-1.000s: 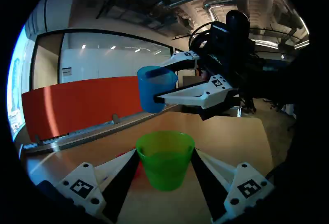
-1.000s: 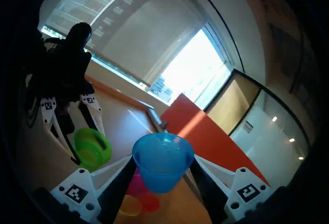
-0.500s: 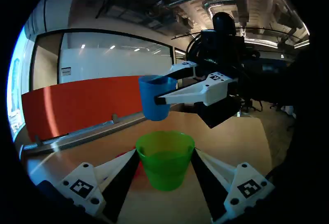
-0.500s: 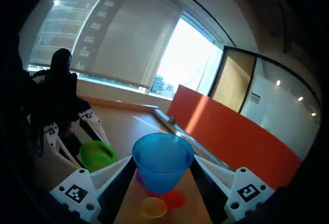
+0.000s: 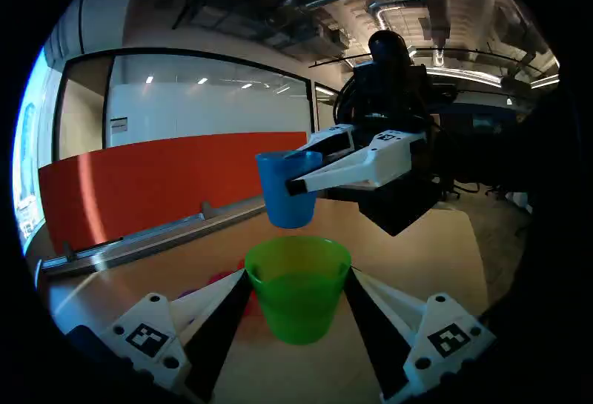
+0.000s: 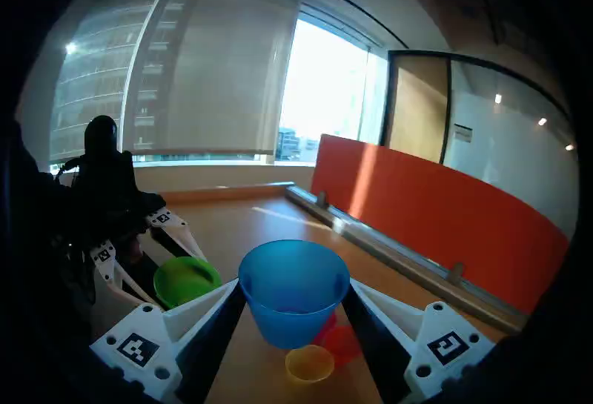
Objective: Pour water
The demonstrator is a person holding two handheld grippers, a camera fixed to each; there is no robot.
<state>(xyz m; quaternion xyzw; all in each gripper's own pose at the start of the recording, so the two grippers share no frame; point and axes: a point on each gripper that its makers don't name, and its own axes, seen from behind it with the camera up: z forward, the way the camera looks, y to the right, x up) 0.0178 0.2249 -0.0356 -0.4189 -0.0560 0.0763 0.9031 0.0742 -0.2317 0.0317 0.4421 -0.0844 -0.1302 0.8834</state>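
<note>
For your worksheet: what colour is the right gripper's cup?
Blue; cup clearest in right gripper view.

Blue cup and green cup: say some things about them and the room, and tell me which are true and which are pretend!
1. The left gripper holds the green cup between its fingers. True.
2. The blue cup is tipped upside down. False: it stands upright in the right gripper.
3. A small yellow cup sits on the table near the blue cup. True.
4. The long panel beside the table is green. False: it is orange.
</note>
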